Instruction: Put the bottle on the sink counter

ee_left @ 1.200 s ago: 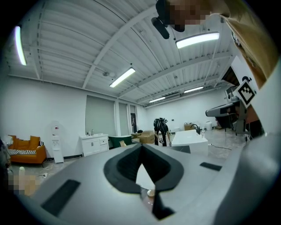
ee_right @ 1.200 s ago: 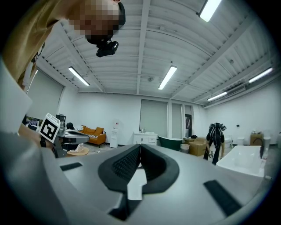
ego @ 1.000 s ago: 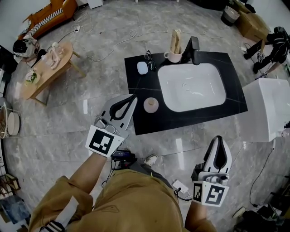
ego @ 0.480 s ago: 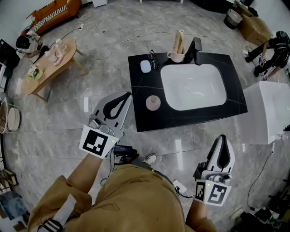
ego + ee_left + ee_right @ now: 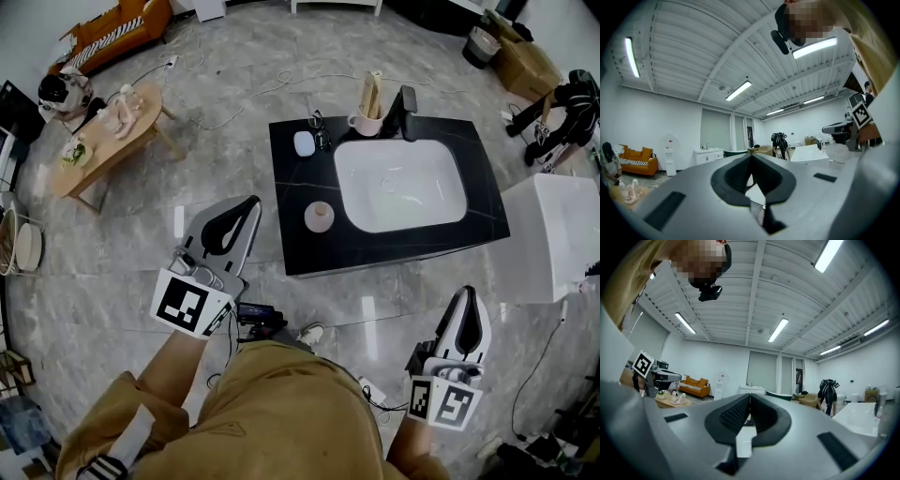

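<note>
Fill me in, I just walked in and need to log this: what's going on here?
A person stands back from the black sink counter, holding a grey two-jaw left gripper and right gripper. Both are shut and empty. A small round beige container, likely the bottle, stands on the counter left of the white basin, with nothing touching it.

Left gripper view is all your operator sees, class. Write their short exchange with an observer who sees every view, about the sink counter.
Operator: Where is the sink counter?
Observer: In the head view, the black sink counter stands ahead of the person.
Operator: What stands on it?
Observer: A round tan item, perhaps the bottle, sits left of the white basin.
Operator: Is the right tool free?
Observer: The right tool is shut on nothing.
</note>
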